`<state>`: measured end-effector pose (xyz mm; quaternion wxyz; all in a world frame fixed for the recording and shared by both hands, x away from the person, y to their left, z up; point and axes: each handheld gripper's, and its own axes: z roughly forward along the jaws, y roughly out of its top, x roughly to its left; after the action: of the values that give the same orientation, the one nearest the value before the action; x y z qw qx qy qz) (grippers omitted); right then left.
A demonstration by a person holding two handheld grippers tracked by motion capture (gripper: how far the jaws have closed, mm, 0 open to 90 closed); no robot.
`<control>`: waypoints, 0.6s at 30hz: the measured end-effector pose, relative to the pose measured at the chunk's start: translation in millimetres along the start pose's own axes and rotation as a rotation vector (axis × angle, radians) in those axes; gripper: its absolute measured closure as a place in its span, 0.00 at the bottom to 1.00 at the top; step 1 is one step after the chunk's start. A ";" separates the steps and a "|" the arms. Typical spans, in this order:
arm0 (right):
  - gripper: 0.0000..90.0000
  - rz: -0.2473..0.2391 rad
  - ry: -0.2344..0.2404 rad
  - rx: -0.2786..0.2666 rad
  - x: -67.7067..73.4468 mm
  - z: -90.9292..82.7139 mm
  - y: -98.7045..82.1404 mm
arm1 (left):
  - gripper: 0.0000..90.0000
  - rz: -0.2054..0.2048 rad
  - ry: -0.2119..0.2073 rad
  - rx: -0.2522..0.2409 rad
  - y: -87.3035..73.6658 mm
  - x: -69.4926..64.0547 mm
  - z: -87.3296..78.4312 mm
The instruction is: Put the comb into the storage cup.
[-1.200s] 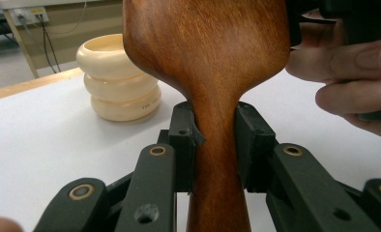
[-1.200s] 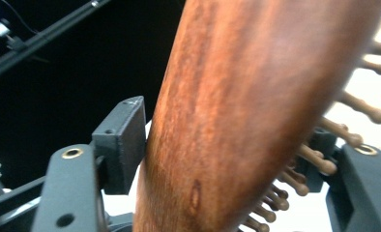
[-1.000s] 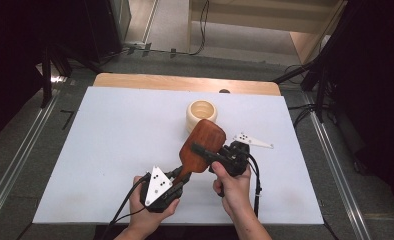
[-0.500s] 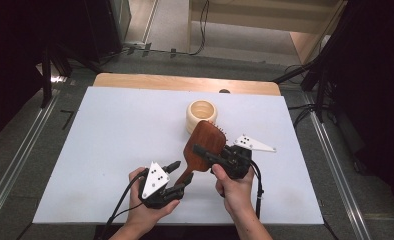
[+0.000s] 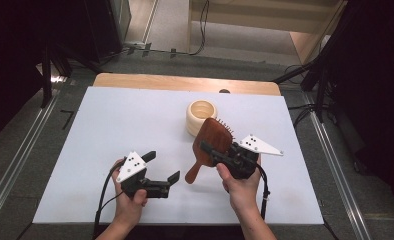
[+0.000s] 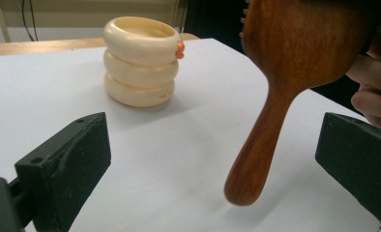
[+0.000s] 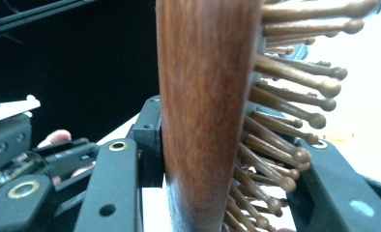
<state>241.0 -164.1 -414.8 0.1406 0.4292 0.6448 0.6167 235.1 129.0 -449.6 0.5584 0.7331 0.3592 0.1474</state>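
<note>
Wooden hairbrush [image 5: 214, 141] clenched in right tool [image 5: 216, 151]; left tool [image 5: 161, 166] just released it (jaws wide).

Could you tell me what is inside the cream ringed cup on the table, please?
The cream ringed cup shows bare inner wall below its rim from above; no contents are visible. Its bottom is hidden by the rim, so something small could lie there.

Left gripper [image 5: 162, 167] jaws just opened wide; right gripper [image 5: 211, 150] jaws apparently clamped.

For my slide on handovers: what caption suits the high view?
Right hand-held gripper grips the wooden hairbrush; left hand-held gripper, jaws just opened, sits beside its handle.
</note>
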 end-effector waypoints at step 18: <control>0.59 -0.037 -0.040 -0.028 -3.1 -7.1 7.1 | 0.00 0.000 0.190 -0.067 -12.0 67.0 -40.4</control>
<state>240.5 -172.0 -407.9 0.1708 0.4277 0.6409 0.6141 252.5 205.5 -459.6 0.5459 0.6969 0.4053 0.2282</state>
